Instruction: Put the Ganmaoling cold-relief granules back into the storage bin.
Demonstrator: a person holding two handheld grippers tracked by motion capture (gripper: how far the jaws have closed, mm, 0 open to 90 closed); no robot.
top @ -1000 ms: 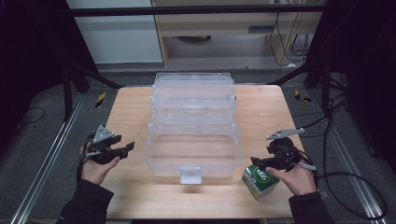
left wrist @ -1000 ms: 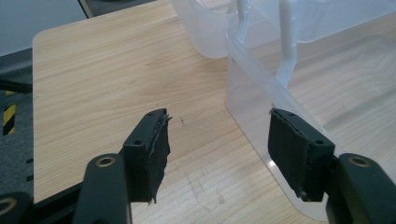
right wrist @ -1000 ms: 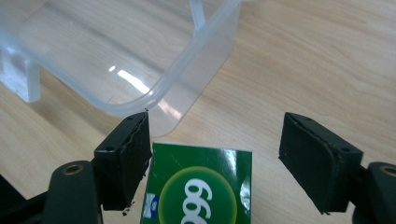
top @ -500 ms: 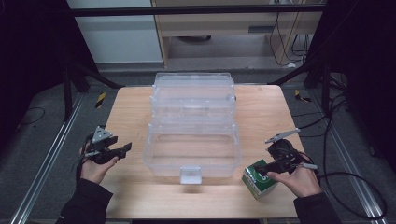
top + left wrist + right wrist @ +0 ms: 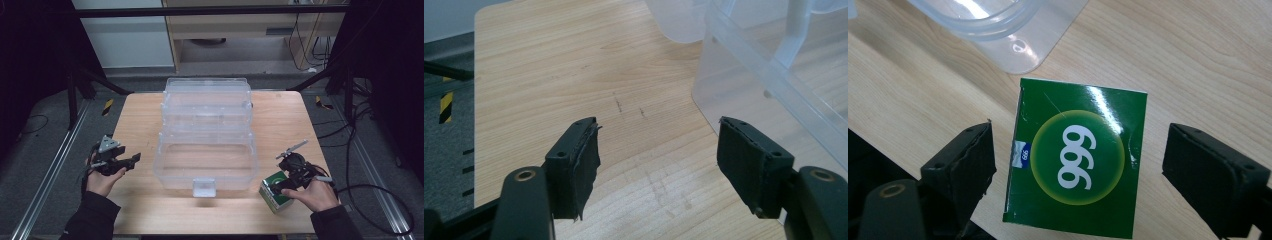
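Observation:
A green carton printed "999" (image 5: 1078,160) lies flat on the wooden table (image 5: 140,120) near the front right (image 5: 274,194). My right gripper (image 5: 278,185) hovers over it. Its jaws have just been opening, and in the right gripper view (image 5: 1079,129) they stand either side of the carton with a gap on each side. A clear plastic tiered box (image 5: 207,135) stands unfolded in the middle of the table. To its left my left gripper (image 5: 132,160) is held level. Its jaws have just been opening too, and between them (image 5: 656,125) there is nothing but table.
The clear box's front latch (image 5: 205,186) juts toward me. Its corner (image 5: 744,85) sits close to the right of my left gripper's jaws. Bare wood lies left of the box. Cables (image 5: 370,190) trail off the right edge, and a cabinet (image 5: 235,35) stands behind the table.
Both hands stay almost where they were. The green carton and the clear box have not moved.

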